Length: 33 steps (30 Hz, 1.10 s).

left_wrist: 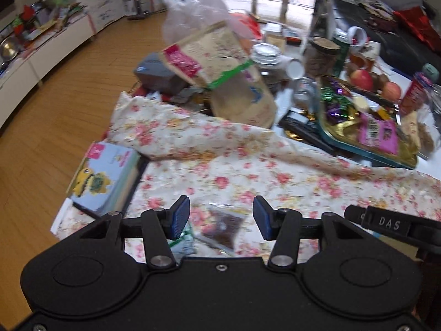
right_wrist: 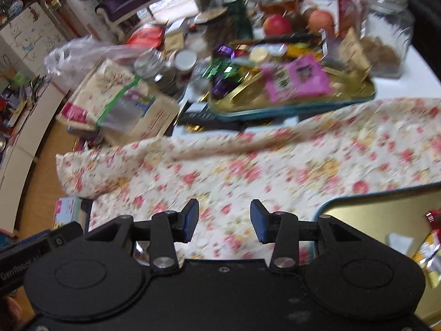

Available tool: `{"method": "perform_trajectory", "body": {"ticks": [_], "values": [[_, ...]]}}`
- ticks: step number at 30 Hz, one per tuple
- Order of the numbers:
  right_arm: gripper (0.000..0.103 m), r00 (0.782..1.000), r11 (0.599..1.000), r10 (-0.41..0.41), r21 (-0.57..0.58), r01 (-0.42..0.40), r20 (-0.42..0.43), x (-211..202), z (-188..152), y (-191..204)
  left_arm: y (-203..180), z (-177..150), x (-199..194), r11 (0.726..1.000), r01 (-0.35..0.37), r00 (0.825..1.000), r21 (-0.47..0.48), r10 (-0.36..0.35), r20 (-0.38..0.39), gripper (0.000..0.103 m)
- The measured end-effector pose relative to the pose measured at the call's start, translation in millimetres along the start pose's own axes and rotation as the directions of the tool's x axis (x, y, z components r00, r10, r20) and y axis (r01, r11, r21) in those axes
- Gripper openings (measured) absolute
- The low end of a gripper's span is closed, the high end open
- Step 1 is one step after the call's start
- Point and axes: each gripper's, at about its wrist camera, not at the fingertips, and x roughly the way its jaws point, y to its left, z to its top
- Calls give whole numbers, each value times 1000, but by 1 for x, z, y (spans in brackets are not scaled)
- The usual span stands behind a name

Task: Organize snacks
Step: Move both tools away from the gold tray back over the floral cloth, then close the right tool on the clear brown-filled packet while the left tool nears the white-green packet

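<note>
My left gripper (left_wrist: 221, 218) hangs open over the floral cloth (left_wrist: 248, 165). Below its gap lies a clear packet of dark brown snack (left_wrist: 224, 227), and a green-and-white packet (left_wrist: 184, 241) shows under the left finger. The pads touch neither. My right gripper (right_wrist: 223, 219) is open above bare floral cloth (right_wrist: 248, 162) with nothing between its fingers. A gold tin tray (right_wrist: 366, 209) with a teal rim lies at its right, holding a few wrapped snacks (right_wrist: 430, 248). Farther back, another gold tray (right_wrist: 358, 93) is heaped with wrapped sweets and a pink packet (right_wrist: 297, 78).
A large paper bag with a green band (left_wrist: 220, 63) stands behind the cloth beside a plastic bag (left_wrist: 190, 2). Jars, apples (left_wrist: 362, 78) and a big glass jar (right_wrist: 388, 24) crowd the table's back. A picture book (left_wrist: 102, 176) lies at the cloth's left edge; wood floor beyond.
</note>
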Motion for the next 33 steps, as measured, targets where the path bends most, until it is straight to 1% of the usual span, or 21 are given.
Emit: {"method": "perform_trajectory", "body": {"ticks": [4, 6, 10, 16, 21, 24, 26, 30, 33], "values": [[42, 998, 1000, 16, -11, -17, -67, 28, -8, 29, 27, 2, 8, 997, -69, 998, -44, 69, -1, 57], [42, 996, 1000, 24, -12, -25, -88, 39, -12, 42, 39, 3, 15, 995, -88, 996, -55, 87, -28, 57], [42, 988, 999, 36, -3, -37, -147, 63, -22, 68, 59, 2, 29, 995, -59, 992, -82, 49, -115, 57], [42, 973, 998, 53, -4, -56, -226, 91, -35, 99, 79, -3, 46, 992, -73, 978, -106, 50, -204, 57], [44, 969, 998, 63, 24, -59, -241, 105, -38, 112, 96, -5, 55, 984, -103, 967, -143, 66, -245, 57], [44, 969, 998, 58, 17, -56, -240, 114, -40, 120, 102, -3, 57, 978, -99, 963, -184, 48, -265, 57], [44, 970, 999, 50, 13, -49, -237, 118, -41, 123, 103, -1, 56, 977, -94, 964, -193, 41, -262, 57], [45, 972, 999, 26, 26, -21, -232, 126, -43, 121, 99, -1, 52, 979, -104, 969, -174, 61, -240, 57], [45, 970, 999, 26, 42, -17, -241, 132, -44, 121, 99, -1, 54, 980, -99, 967, -174, 54, -248, 57]]}}
